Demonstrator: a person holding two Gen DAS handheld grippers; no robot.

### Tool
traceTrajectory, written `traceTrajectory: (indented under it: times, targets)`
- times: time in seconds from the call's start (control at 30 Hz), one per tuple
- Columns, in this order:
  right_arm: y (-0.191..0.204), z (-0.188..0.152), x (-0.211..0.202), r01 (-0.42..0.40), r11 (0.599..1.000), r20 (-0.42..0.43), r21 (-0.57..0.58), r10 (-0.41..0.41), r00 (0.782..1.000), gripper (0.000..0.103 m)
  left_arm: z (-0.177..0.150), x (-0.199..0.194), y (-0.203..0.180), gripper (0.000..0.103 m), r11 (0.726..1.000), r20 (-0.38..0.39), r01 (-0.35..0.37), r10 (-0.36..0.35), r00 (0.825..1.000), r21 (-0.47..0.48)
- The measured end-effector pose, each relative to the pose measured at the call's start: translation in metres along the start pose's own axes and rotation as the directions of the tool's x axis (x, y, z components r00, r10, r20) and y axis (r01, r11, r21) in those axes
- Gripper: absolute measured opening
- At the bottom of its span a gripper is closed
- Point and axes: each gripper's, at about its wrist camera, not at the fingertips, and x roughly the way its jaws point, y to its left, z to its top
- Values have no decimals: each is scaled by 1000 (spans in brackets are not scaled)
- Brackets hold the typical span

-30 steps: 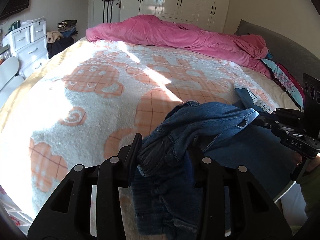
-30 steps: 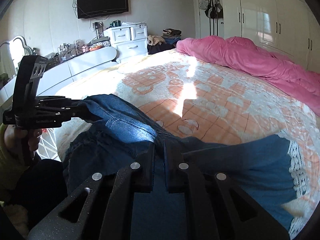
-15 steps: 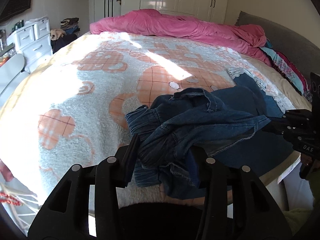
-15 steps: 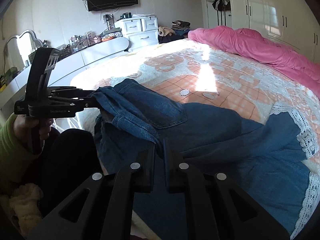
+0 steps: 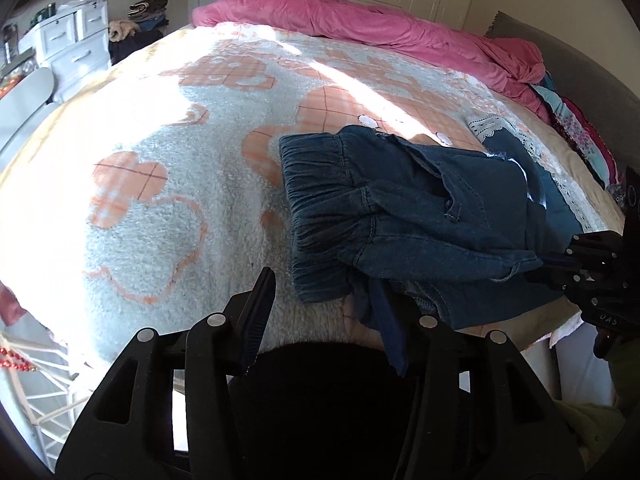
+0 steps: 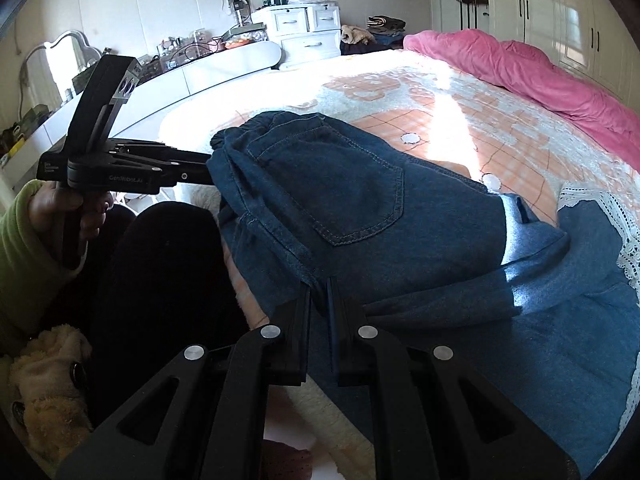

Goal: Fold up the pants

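Note:
The blue denim pants (image 5: 404,216) lie bunched on the near edge of the bed, elastic waistband to the left, a back pocket showing in the right wrist view (image 6: 340,184). My left gripper (image 5: 328,300) is wide open just in front of the pants; a strip of denim hangs over its right finger (image 5: 394,340). In the right wrist view the left gripper (image 6: 208,172) touches the waistband corner. My right gripper (image 6: 319,292) is shut on a denim edge at the near side; it also shows at the right of the left wrist view (image 5: 560,264).
A blue lace-trimmed garment (image 6: 560,340) lies under and right of the pants. The bed has a white and orange fleece blanket (image 5: 180,160) and a pink duvet (image 5: 360,24) at the far side. White drawers (image 6: 304,28) and a desk stand left. My dark knee (image 6: 160,280) is close.
The pants have come down from a lifted bundle onto the bed. My left gripper has opened and let go of most of the denim. My right gripper stays shut on the fabric.

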Motion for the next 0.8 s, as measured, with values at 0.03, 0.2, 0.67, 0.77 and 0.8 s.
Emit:
traceTrajectory:
  times: [0.03,0.2,0.67,0.77,0.8]
  targets:
    - [-1,-1,1,5,1000,-12,-7,-5,1000,7,-1,-4,1,41,1000,3,3,-3,1000,-3]
    - [-1,-9,-3,-13,1000,-25,-6,13,1000,7,1,-32,-2,41,1000,52,-6,7,999,-25]
    - [0,-21,4,-109,993,-83,48,113,990,11,21,38,-64,41,996,-88,16,-8,996,82]
    - [2,-12,-18,-109,994,-42,13,109,993,15,14,35,-69,41,992,-76,-14,23,997,124]
    - [-1,-4,-27,-91,996,-1,9,91,996,17,13,35,-70,41,992,-74,-17,27,997,128]
